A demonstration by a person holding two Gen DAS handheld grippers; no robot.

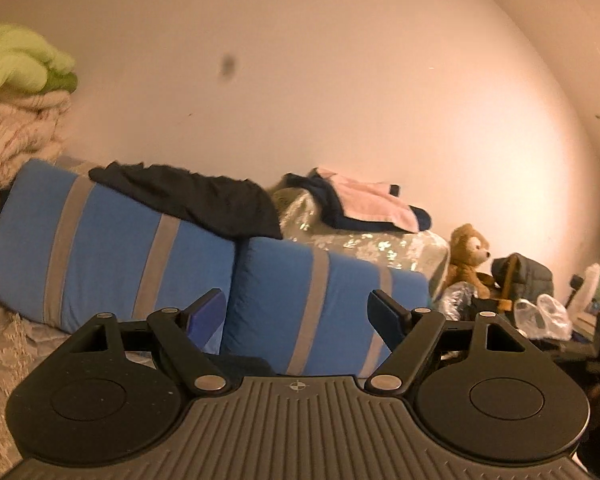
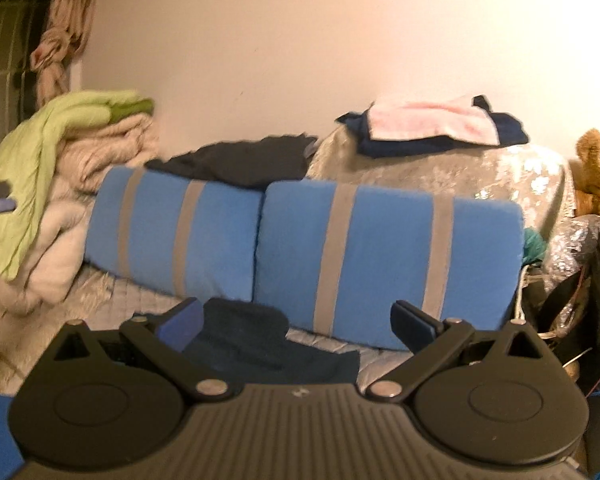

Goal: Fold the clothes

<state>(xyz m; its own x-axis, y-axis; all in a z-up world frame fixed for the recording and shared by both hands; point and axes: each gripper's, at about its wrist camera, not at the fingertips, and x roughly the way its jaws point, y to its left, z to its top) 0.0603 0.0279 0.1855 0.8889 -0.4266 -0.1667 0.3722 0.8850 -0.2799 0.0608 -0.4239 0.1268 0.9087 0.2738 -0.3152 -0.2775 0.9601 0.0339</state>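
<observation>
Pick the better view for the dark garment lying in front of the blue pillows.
Right wrist. There the dark garment lies in plain sight on the bed cover, between the open fingers of the right gripper. In the left wrist view the left gripper's body hides all but a sliver.

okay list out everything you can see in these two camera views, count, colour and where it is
pillows: two, blue with grey stripes, side by side on the bed against the wall
dark garment: one, black, draped over the left pillow's top
dark cloth: one, navy, on the bed below the right claw
folded stack: one, pink on navy, on the shiny cover behind the right pillow
bedding pile: one, green over cream, left of the pillows
teddy bear: one, brown, right of the shiny cover
plastic bag: one, clear, far right
left claw: one, black with blue pads, open, empty
right claw: one, black with blue pads, open, empty
</observation>
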